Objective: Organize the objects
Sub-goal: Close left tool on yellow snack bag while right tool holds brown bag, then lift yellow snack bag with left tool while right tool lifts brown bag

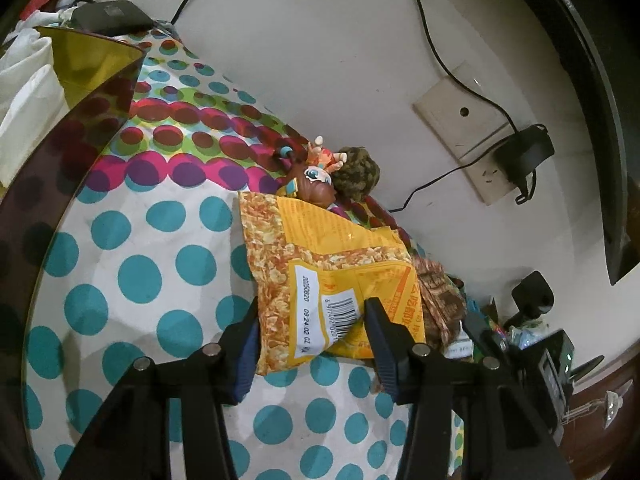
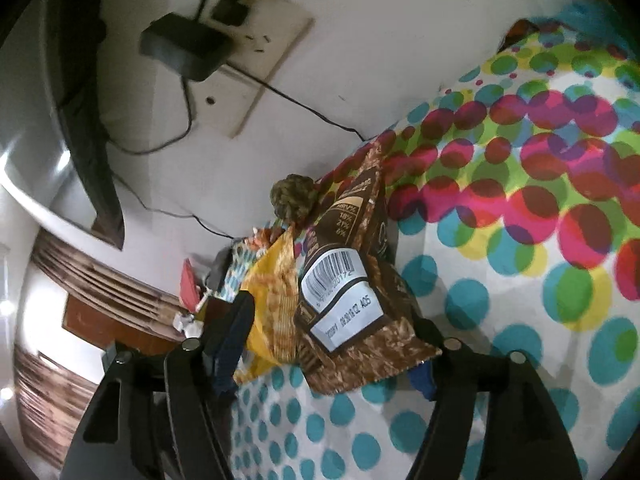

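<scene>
Left wrist: doll visible | right wrist: hidden | both jaws spread around packets.

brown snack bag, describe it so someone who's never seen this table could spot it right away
On the polka-dot tablecloth, look near the wall where a small pile of things sits. The brown snack bag leans beside a yellow snack bag, between the right gripper's fingers. It is the only dark brown packet, with a white barcode label.
</scene>
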